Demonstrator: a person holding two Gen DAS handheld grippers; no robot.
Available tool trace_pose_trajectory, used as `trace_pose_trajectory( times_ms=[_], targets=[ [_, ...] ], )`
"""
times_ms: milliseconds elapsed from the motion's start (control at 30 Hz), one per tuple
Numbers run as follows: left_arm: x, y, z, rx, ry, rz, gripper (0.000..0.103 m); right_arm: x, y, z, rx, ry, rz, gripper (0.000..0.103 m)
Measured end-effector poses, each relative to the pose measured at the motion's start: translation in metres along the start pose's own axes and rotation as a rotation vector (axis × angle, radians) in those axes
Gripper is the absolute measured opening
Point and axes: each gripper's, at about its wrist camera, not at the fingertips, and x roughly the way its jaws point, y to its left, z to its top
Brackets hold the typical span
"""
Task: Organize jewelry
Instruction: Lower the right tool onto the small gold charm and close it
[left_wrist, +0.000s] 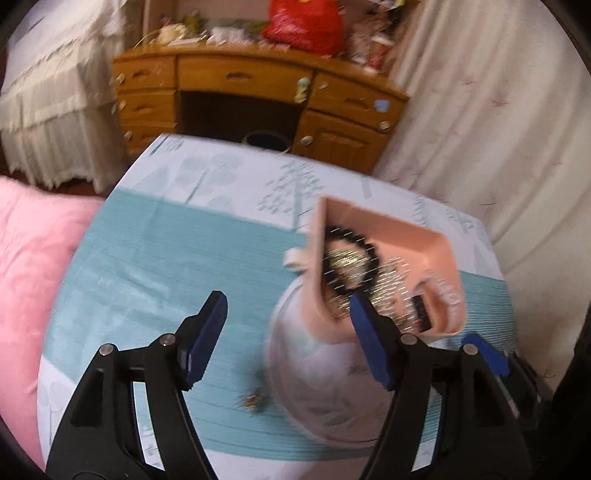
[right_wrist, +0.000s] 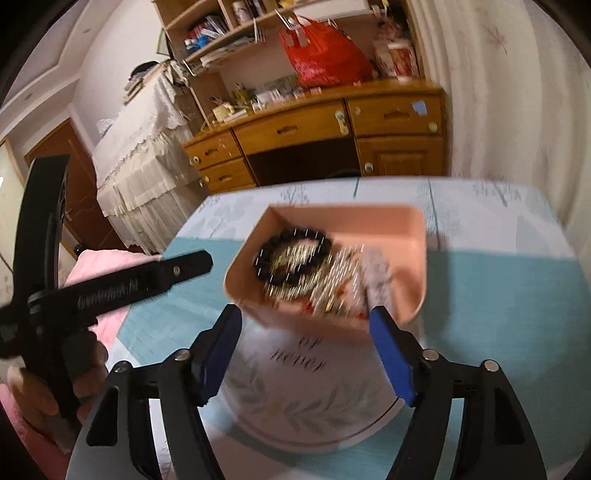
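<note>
A pink square tray (right_wrist: 391, 229) sits on a turquoise and white cloth. It holds a black bead bracelet (right_wrist: 291, 254) and tangled gold and silver chains (right_wrist: 332, 284). A white plate (right_wrist: 295, 406) with a leaf pattern lies just in front of the tray. My right gripper (right_wrist: 306, 350) is open, its blue pads either side of the tray's near edge, above the plate. My left gripper (left_wrist: 288, 332) is open above the cloth; its right finger overlaps the tray (left_wrist: 413, 236) and plate (left_wrist: 321, 373). The bracelet (left_wrist: 351, 258) shows there too. A small jewelry piece (left_wrist: 253, 400) lies loose on the cloth.
A wooden desk (right_wrist: 314, 136) with drawers and a red bag (right_wrist: 325, 55) stands behind the table. White curtains (right_wrist: 517, 92) hang on the right. A pink quilt (left_wrist: 33, 277) lies left of the table. A lace-covered piece of furniture (right_wrist: 136, 155) stands at the back left.
</note>
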Motion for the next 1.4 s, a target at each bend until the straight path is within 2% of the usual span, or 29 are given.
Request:
trace_pose_trajectory(
  times_ms=[133, 300, 433, 600, 733, 800, 867, 1000, 1100, 1200, 1233, 1400],
  targets=[
    [0.003, 0.035, -0.005, -0.037, 0.048, 0.078, 0.066, 0.010, 0.022, -0.028, 0.022, 0.062, -0.035, 0.080],
    [0.001, 0.080, -0.009, -0.051, 0.078, 0.145, 0.066, 0.023, 0.055, -0.056, 0.001, 0.113, -0.080, 0.080],
    [-0.001, 0.111, -0.012, -0.054, 0.102, 0.158, 0.066, 0.034, 0.088, -0.075, -0.046, 0.148, -0.077, 0.080],
    [0.001, 0.140, -0.013, -0.045, 0.116, 0.167, 0.066, 0.043, 0.135, -0.093, -0.088, 0.114, -0.114, 0.080],
    [-0.001, 0.155, -0.009, -0.035, 0.090, 0.172, 0.066, 0.058, 0.168, -0.098, -0.091, 0.115, -0.144, 0.080],
    [-0.004, 0.160, -0.006, -0.035, 0.077, 0.157, 0.066, 0.062, 0.178, -0.095, -0.082, 0.112, -0.154, 0.076],
    [-0.005, 0.166, -0.004, -0.041, 0.064, 0.135, 0.066, 0.072, 0.189, -0.092, -0.068, 0.120, -0.164, 0.065],
    [-0.004, 0.175, -0.003, -0.040, 0.062, 0.092, 0.066, 0.090, 0.200, -0.085, -0.043, 0.147, -0.185, 0.057],
    [-0.004, 0.177, -0.006, -0.019, 0.055, 0.088, 0.066, 0.094, 0.203, -0.083, -0.022, 0.144, -0.202, 0.045],
    [-0.003, 0.177, -0.009, 0.034, 0.050, 0.105, 0.066, 0.099, 0.208, -0.082, -0.055, 0.150, -0.222, 0.034],
    [-0.003, 0.177, -0.009, 0.052, 0.052, 0.123, 0.066, 0.100, 0.209, -0.081, -0.068, 0.154, -0.220, 0.027],
    [-0.002, 0.190, -0.011, 0.021, 0.053, 0.106, 0.066, 0.109, 0.209, -0.071, -0.090, 0.170, -0.222, 0.020]
  ],
)
